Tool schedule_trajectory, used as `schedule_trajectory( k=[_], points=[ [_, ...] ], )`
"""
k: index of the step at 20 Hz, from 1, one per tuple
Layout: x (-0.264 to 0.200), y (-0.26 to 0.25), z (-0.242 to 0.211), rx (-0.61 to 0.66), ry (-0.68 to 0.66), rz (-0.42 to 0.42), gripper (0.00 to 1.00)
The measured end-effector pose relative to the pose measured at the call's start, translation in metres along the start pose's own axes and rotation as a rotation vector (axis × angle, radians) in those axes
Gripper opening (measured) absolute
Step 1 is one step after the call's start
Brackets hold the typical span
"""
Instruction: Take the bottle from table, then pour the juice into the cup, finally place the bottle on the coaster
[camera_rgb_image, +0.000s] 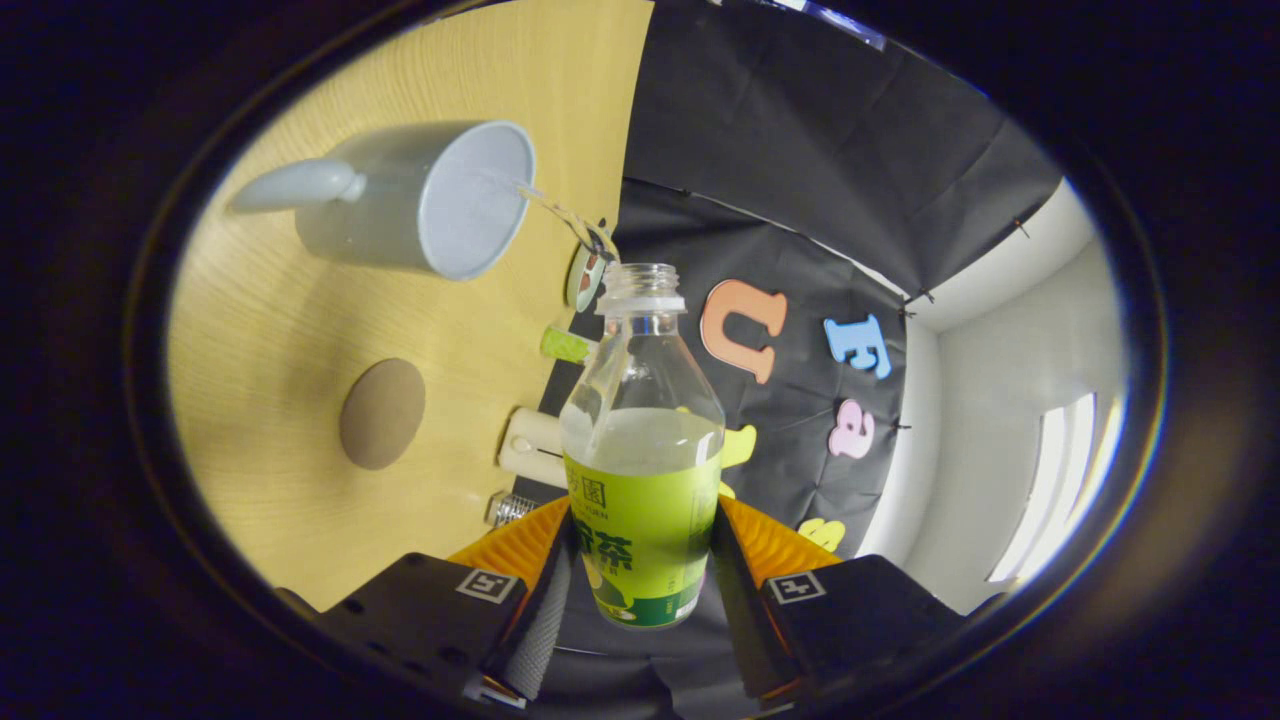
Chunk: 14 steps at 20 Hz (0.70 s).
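My gripper is shut on a clear plastic bottle with a green label, held by its lower body between both fingers. The bottle has no cap and holds pale liquid up to about the top of the label. The whole view is rolled sideways, so the wooden table stands like a wall beside the bottle. A grey cup with a handle stands on that table, beyond and to the side of the bottle's mouth, its inside looking bare. A round brown coaster lies on the table, nearer my fingers than the cup.
Small items sit along the table's far edge by the black cloth wall: a cream-coloured block, a small green piece, a round tag on a cord and a ribbed metal cap. A white wall lies beyond the cloth.
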<state>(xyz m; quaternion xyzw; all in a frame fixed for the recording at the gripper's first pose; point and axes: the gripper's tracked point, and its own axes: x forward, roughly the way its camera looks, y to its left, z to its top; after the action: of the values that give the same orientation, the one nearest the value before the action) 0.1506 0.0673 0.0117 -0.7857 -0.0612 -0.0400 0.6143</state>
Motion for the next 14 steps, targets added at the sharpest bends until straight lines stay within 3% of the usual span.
schedule_trajectory(
  k=[14],
  points=[
    [0.0005,-0.0097,0.0006,-0.055,-0.003,-0.032,0.76]
  ],
)
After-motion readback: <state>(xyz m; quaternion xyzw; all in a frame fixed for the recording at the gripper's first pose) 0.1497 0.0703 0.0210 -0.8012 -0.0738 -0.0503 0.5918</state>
